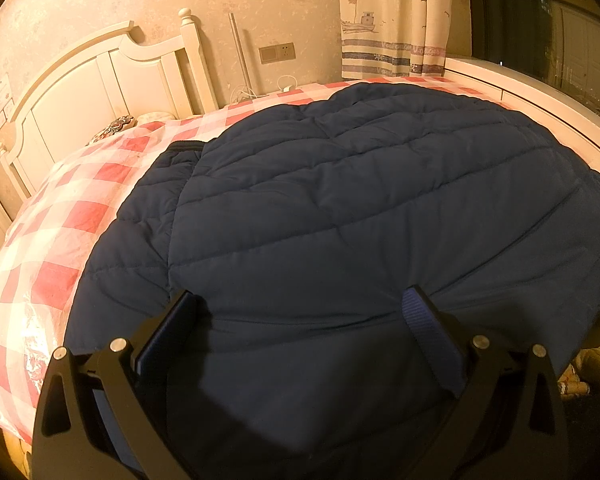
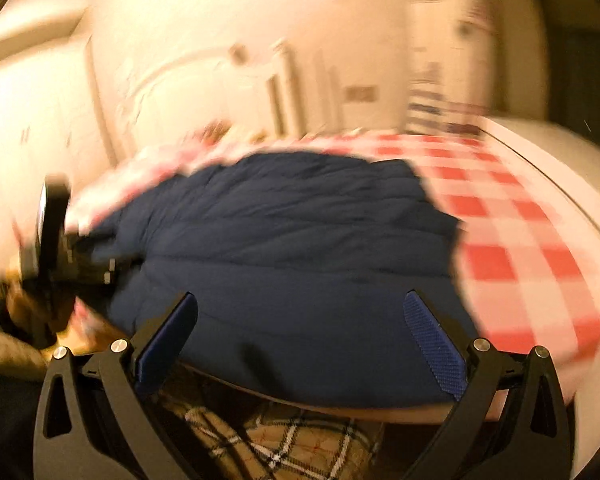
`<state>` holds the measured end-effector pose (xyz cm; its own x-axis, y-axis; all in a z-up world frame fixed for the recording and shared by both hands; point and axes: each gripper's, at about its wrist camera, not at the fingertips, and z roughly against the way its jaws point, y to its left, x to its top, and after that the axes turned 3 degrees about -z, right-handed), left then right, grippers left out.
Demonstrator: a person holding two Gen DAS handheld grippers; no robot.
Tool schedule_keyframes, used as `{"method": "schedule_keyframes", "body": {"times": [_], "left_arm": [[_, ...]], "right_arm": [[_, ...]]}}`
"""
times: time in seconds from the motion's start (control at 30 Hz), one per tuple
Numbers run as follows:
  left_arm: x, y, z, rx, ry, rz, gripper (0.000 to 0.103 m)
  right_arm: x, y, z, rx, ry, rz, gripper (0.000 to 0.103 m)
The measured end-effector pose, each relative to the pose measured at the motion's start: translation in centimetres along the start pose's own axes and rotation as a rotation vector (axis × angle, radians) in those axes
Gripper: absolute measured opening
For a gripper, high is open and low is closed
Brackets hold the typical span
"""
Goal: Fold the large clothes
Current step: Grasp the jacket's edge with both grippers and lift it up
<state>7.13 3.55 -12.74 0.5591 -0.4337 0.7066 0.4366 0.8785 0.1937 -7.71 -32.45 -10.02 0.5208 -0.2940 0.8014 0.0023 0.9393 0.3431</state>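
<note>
A large navy quilted jacket (image 1: 340, 200) lies spread on a bed with a red-and-white checked cover (image 1: 60, 216). My left gripper (image 1: 300, 304) is open, its fingers wide apart just above the jacket's near part. In the blurred right wrist view the same jacket (image 2: 284, 232) lies on the checked cover (image 2: 520, 240). My right gripper (image 2: 300, 304) is open over the jacket's near hem at the bed's edge, holding nothing. The left gripper (image 2: 52, 232) shows at the jacket's left side.
A white headboard (image 1: 112, 80) stands at the far left, with a patterned pillow (image 1: 112, 128) below it. A boat-print curtain (image 1: 396, 20) and dark window (image 1: 540, 32) are at the back right. Plaid fabric (image 2: 284, 440) shows below the bed edge.
</note>
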Motion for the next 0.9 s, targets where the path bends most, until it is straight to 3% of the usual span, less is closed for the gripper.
{"method": "schedule_keyframes", "body": {"times": [0.07, 0.17, 0.23, 0.4, 0.53, 0.77, 0.9], "left_arm": [[0.0, 0.0, 0.0, 0.001, 0.001, -0.001, 0.101], [0.1, 0.0, 0.0, 0.002, 0.003, -0.001, 0.101], [0.0, 0.0, 0.0, 0.002, 0.003, -0.001, 0.101], [0.0, 0.1, -0.1, 0.0, 0.002, -0.001, 0.101], [0.0, 0.1, -0.1, -0.002, -0.002, 0.0, 0.101], [-0.2, 0.2, -0.3, -0.012, -0.018, 0.003, 0.101], [0.4, 0.2, -0.4, -0.018, 0.026, -0.001, 0.101]], "right_arm": [[-0.7, -3.9, 1.2, -0.007, -0.029, -0.176, 0.099], [-2.9, -8.8, 1.3, 0.061, -0.011, -0.435, 0.099], [-4.2, -10.1, 1.2, 0.124, -0.013, -0.511, 0.097], [-4.3, -8.6, -0.1, 0.252, 0.032, -0.462, 0.09], [-3.4, -6.5, -1.2, 0.292, 0.035, -0.406, 0.09], [-2.1, -5.8, -4.2, 0.312, 0.077, -0.394, 0.09], [-0.2, -3.4, -7.0, 0.214, 0.118, -0.318, 0.091]]}}
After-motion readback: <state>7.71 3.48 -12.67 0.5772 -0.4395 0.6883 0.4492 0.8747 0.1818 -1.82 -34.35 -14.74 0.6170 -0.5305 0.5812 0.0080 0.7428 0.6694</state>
